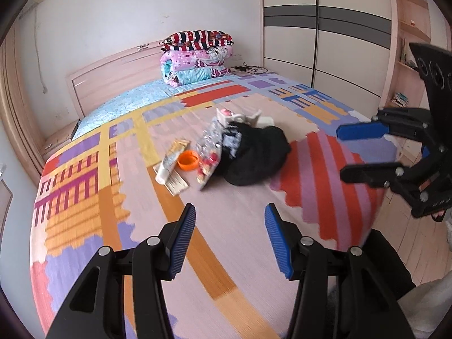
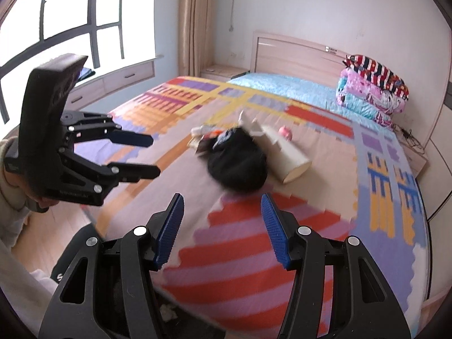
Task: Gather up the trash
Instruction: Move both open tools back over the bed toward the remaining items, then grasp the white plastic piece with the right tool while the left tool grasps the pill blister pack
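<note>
A crumpled black bag (image 1: 254,155) lies mid-bed on the colourful patterned sheet (image 1: 84,212). Left of it lie clear plastic packaging (image 1: 210,147), an orange lid (image 1: 188,160) and a white tube on a flat carton (image 1: 169,163); a torn white box (image 1: 245,117) sits behind. In the right wrist view the black bag (image 2: 238,163) has a beige carton (image 2: 291,155) and a pink item (image 2: 285,132) beside it. My left gripper (image 1: 230,206) hovers open over the near bed, short of the pile. My right gripper (image 2: 222,196) is open over the red-striped corner. Each shows in the other's view: right gripper (image 1: 340,152), left gripper (image 2: 156,156).
Folded quilts (image 1: 197,56) are stacked at the headboard, with cables (image 1: 248,69) on a nightstand beside them. A wardrobe (image 1: 325,42) lines the right wall, a window (image 2: 56,14) the left. Wooden floor (image 1: 409,240) borders the bed. A person's sleeve (image 2: 11,192) holds the left gripper.
</note>
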`<state>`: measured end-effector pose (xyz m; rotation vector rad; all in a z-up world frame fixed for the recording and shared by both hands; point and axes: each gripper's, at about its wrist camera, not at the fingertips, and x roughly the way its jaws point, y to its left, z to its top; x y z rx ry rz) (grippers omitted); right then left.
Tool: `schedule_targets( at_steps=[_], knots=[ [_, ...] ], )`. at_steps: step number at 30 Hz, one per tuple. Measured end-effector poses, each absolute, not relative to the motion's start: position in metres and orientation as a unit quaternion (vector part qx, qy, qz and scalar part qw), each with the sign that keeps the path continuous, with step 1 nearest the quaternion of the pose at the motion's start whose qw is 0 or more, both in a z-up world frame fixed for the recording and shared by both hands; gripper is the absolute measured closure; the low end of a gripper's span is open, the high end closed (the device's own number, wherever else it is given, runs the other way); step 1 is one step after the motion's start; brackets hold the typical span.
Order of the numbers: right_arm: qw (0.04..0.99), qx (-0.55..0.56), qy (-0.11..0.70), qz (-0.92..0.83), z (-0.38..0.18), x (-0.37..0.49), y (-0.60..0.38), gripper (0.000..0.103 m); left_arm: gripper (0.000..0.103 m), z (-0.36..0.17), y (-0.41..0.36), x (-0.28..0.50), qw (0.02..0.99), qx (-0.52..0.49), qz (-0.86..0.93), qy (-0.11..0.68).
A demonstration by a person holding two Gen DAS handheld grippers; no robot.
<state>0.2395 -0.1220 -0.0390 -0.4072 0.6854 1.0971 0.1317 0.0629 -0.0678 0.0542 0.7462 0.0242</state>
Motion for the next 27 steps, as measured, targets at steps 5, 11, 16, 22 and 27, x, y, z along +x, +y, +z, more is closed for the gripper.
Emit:
schedule_targets(
  at_steps=[5,11,16,22,27],
  knots=[
    [0.783,-0.191,0.310,0.505,-0.033,0.261,-0.106,0.047,0.054,-0.070,0.076,0.149,0.930,0.028,0.019,0.365],
    [0.787,-0.211,0.302,0.495,-0.033,0.282,-0.084,0.047,0.054,-0.076,0.088,0.169,0.926,0.033,0.021,0.374],
    [0.786,-0.219,0.306,0.491,-0.038,0.297,-0.070,0.054,0.054,-0.080,0.093,0.182,0.926,0.030,0.018,0.376],
    [0.776,-0.229,0.313,0.497,-0.048,0.304,-0.054,0.061,0.054,-0.086,0.098,0.197,0.924,0.025,0.017,0.381],
    [0.777,-0.231,0.312,0.496,-0.051,0.310,-0.049,0.067,0.054,-0.088,0.100,0.207,0.924,0.024,0.014,0.382]
  ],
)
